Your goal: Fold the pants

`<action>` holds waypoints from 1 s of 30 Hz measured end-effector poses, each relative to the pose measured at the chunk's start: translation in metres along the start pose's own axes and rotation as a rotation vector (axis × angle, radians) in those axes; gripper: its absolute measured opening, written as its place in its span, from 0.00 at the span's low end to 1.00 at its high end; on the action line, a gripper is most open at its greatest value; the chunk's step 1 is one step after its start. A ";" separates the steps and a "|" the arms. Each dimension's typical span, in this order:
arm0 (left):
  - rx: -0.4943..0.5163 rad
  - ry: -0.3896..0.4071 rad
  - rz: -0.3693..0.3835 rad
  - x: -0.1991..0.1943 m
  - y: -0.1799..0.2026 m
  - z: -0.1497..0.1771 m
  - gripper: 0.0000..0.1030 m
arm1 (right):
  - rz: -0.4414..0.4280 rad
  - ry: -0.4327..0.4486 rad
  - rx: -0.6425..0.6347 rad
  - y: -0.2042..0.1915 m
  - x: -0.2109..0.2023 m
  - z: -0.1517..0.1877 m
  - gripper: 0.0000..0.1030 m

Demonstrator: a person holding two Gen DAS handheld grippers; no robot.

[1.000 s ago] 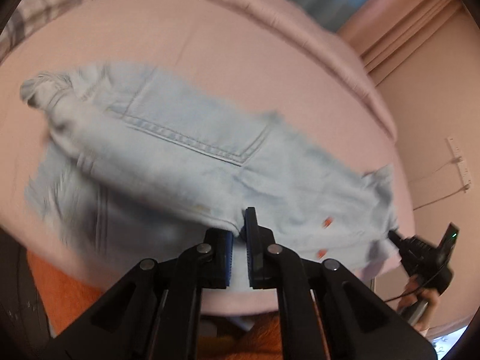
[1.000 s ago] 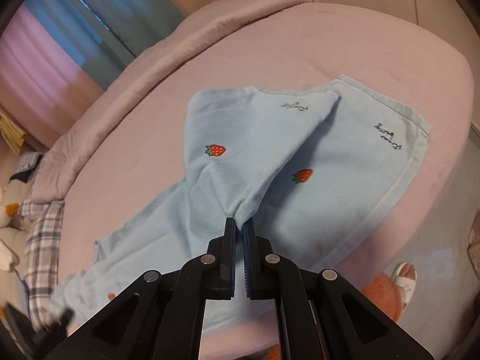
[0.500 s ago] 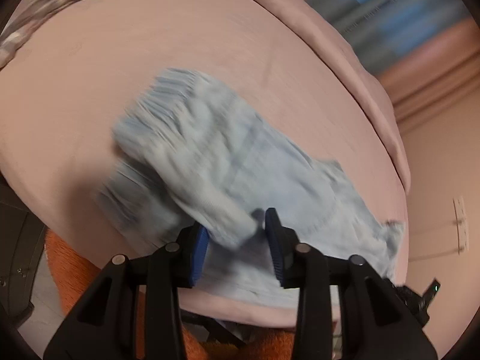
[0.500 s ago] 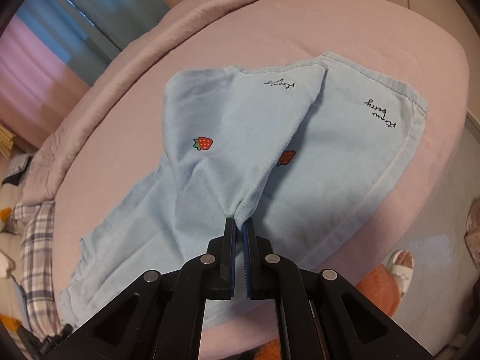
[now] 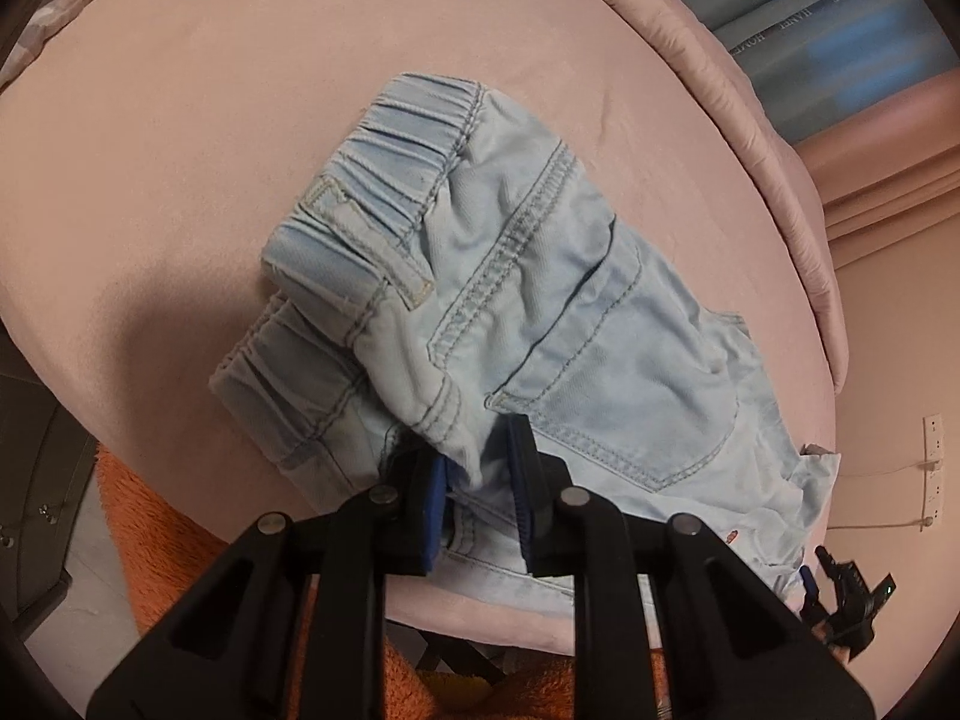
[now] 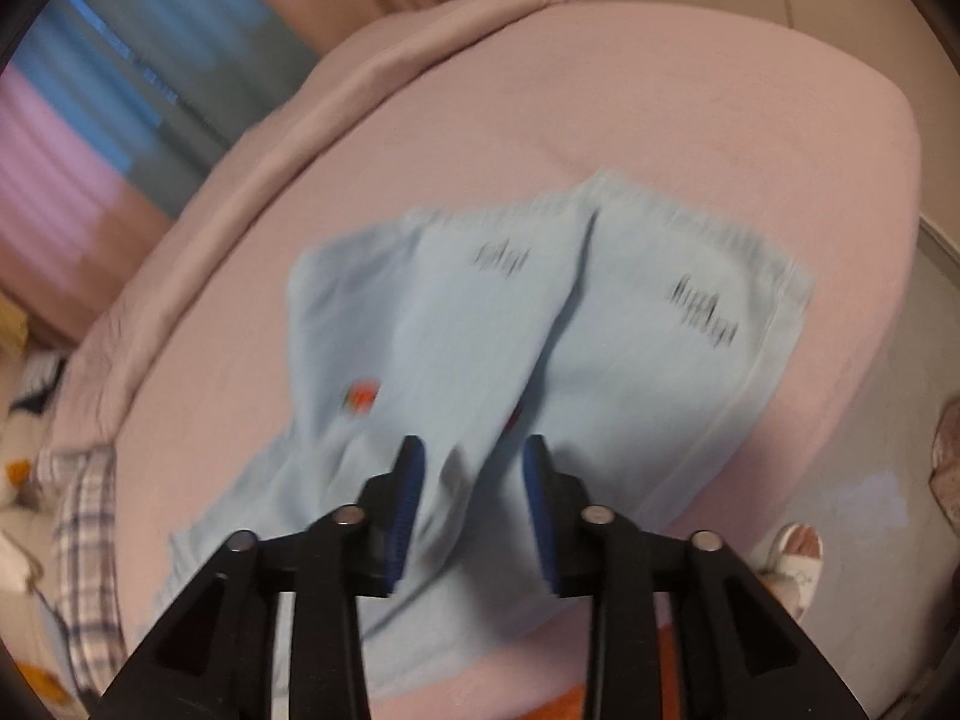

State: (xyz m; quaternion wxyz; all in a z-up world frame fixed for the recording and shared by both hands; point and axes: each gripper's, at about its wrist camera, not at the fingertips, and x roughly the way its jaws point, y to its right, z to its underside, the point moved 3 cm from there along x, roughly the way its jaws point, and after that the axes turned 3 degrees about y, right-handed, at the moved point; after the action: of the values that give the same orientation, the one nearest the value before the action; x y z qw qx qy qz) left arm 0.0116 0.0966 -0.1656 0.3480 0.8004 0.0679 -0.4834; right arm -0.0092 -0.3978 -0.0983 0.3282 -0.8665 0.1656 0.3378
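Light blue denim pants (image 5: 600,312) lie folded lengthwise on the pink bed (image 5: 180,150), with the elastic waistband (image 5: 384,180) doubled over at the left. My left gripper (image 5: 477,480) stands at the near edge; its jaws are closing around a bunched corner of the waist, with a gap still showing beside the fabric. In the right wrist view the leg ends (image 6: 630,360), with black lettering and a strawberry print (image 6: 360,396), lie one over the other. My right gripper (image 6: 474,468) hovers at their near edge, its jaws opening, with cloth below them but not pinched. It also shows small (image 5: 852,594) in the left wrist view.
A rolled pink duvet (image 5: 750,90) runs along the far side of the bed. An orange rug (image 5: 162,528) and a dark cabinet (image 5: 30,510) lie below the near edge. Plaid bedding (image 6: 84,516) sits at the left, and a slipper (image 6: 792,552) is on the floor.
My left gripper went from shut on the waist edge to jaws apart and shifted along the pants. My right gripper let go of the leg fold, which now rests on the other leg.
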 end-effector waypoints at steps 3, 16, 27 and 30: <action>0.013 0.002 -0.005 0.000 -0.003 0.002 0.20 | 0.058 0.020 0.038 0.017 0.013 -0.024 0.36; 0.033 0.006 -0.007 0.001 0.000 0.004 0.20 | 0.043 0.132 -0.036 -0.001 -0.002 -0.053 0.03; 0.061 0.009 -0.025 -0.005 0.005 0.003 0.18 | 0.185 0.073 0.084 0.072 -0.009 -0.004 0.03; 0.095 0.028 -0.033 -0.023 0.015 0.006 0.17 | 0.141 0.095 0.121 0.075 -0.018 -0.006 0.03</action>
State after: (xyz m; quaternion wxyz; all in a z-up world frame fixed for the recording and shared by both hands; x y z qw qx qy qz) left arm 0.0019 0.0871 -0.1417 0.3007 0.8215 0.0628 -0.4804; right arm -0.0575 -0.4558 -0.1170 0.3470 -0.8463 0.2616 0.3082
